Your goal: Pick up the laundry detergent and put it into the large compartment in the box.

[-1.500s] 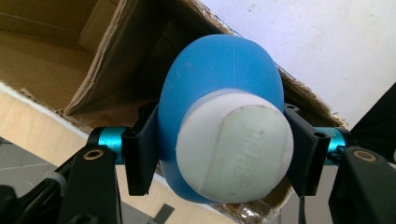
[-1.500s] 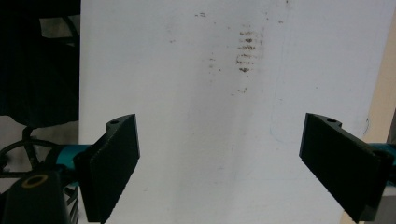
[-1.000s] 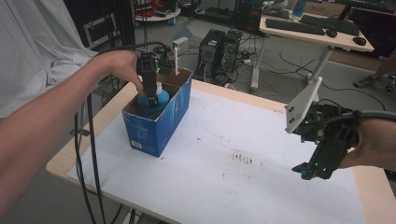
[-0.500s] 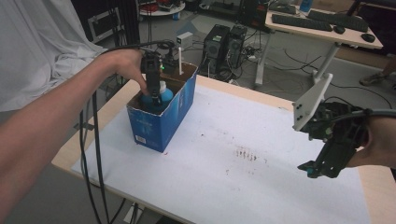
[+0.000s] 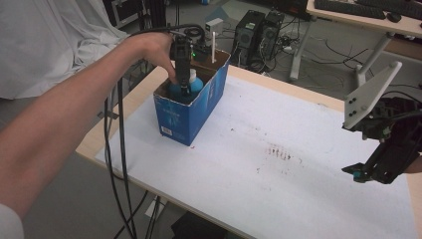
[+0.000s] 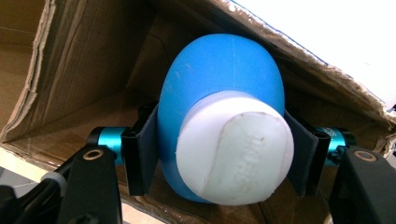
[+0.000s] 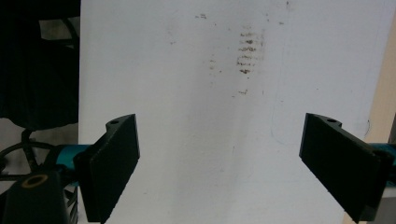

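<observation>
A blue bottle (image 6: 224, 84) with a white cap (image 6: 233, 154) stands inside an open blue cardboard box (image 5: 191, 112) at the table's left edge. My left gripper (image 5: 184, 88) reaches down into the box and is shut on the bottle (image 5: 174, 91). In the left gripper view its black pads (image 6: 144, 149) press the bottle's shoulders on both sides, just behind the cap. Over the right end of the white table (image 5: 298, 189), my right gripper (image 5: 361, 172) hangs open. Between its jaws (image 7: 233, 158) lies only the bare tabletop (image 7: 201, 93).
A white stick (image 5: 213, 47) rises at the box's far end. Brown smudges (image 5: 278, 152) mark the table's middle. Cables (image 5: 117, 149) hang from the left gripper past the table's left edge. Computer towers (image 5: 254, 32) and a desk (image 5: 368, 15) stand behind; white cloth (image 5: 50, 40) drapes at left.
</observation>
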{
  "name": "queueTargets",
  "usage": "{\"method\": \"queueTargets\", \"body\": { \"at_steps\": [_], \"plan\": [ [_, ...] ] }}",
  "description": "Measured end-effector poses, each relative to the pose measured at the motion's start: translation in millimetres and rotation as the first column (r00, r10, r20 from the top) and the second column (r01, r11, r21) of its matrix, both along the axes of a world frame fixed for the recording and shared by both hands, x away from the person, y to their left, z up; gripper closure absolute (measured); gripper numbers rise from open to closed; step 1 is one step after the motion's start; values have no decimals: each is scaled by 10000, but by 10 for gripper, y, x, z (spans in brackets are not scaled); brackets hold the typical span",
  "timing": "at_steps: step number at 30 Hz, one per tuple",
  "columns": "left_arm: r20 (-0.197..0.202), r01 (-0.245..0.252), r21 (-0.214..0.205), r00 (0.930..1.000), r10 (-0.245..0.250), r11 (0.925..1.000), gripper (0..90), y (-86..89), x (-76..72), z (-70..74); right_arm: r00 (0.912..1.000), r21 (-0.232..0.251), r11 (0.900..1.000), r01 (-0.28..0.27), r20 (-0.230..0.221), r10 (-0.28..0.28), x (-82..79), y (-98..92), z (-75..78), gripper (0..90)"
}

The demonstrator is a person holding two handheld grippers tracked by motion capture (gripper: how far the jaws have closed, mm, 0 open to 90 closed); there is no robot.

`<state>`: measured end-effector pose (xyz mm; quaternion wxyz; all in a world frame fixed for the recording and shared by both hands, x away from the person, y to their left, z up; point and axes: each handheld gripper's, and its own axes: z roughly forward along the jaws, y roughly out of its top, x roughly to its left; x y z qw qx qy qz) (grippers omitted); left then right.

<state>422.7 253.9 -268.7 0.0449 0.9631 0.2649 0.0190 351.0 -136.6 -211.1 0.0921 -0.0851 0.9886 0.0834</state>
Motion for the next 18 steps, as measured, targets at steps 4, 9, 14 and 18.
{"method": "queueTargets", "body": {
  "at_steps": [4, 9, 14, 18],
  "plan": [
    [33, -20, -37, 10000, 21, 10000, 372, 2, -8, -3, 10000, 10, 10000, -19, -11, 19, 7, 0, -4, 113],
    [64, -3, -19, 10000, 3, 10000, 371, 1, -12, -3, 10000, 41, 10000, -27, -17, 27, 11, 9, -3, 113],
    [112, -6, -15, 9999, 6, 10000, 370, -5, -21, -6, 10000, 17, 10000, -63, -45, 63, 8, 20, -10, 113],
    [126, -35, 2, 9999, 35, 10000, 369, -3, -31, -6, 10000, 53, 9999, -86, -40, 86, 12, 26, -7, 113]
  ]
}}
